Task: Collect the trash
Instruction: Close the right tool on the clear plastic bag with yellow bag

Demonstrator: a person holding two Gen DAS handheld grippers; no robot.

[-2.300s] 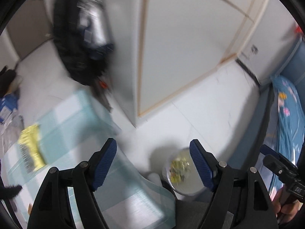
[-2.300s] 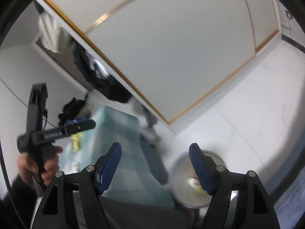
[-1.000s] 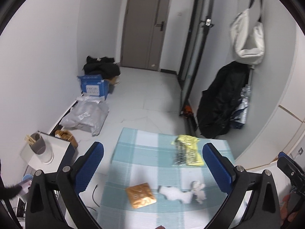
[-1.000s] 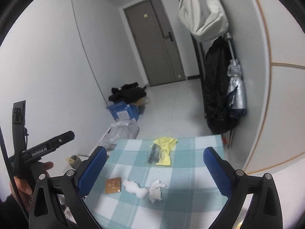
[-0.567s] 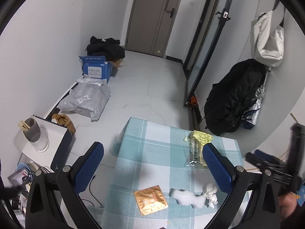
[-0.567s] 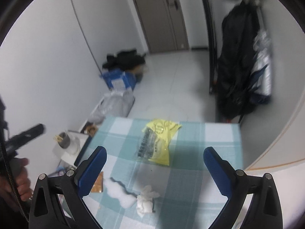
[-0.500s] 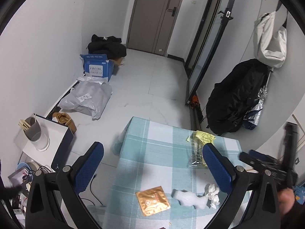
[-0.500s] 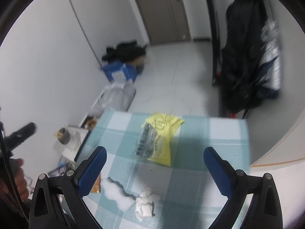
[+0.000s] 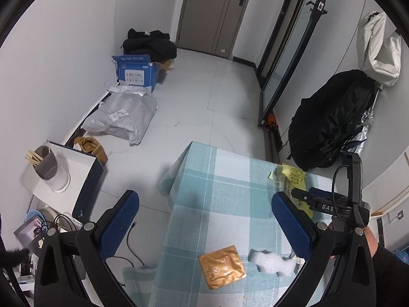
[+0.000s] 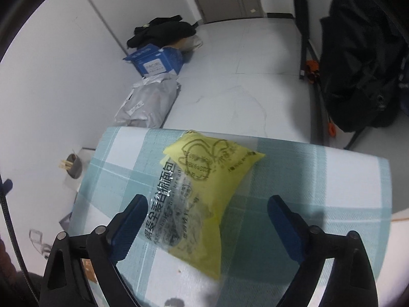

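A yellow and clear plastic bread wrapper (image 10: 199,192) lies on the blue-checked tablecloth (image 10: 319,179). My right gripper (image 10: 207,220) is open just above it, jaws wide on either side of its near end. From the left wrist view the wrapper (image 9: 291,176) is at the table's far right, with the right gripper's body over it. An orange foil packet (image 9: 222,266), a white foam piece (image 9: 272,262) and a bit of crumpled tissue (image 9: 299,261) lie near the table's front. My left gripper (image 9: 204,222) is open and empty, high above the table (image 9: 204,192).
On the floor to the left are a grey parcel bag (image 9: 122,117), a blue box (image 9: 135,71), black clothes (image 9: 150,43) and a white box with a cup (image 9: 51,171). A black backpack (image 9: 332,117) hangs by the right wall. The table's far edge is close behind the wrapper.
Both grippers swung from the floor bin to the table. The right gripper has since dropped and moved in close over the yellow wrapper. The left gripper stayed high.
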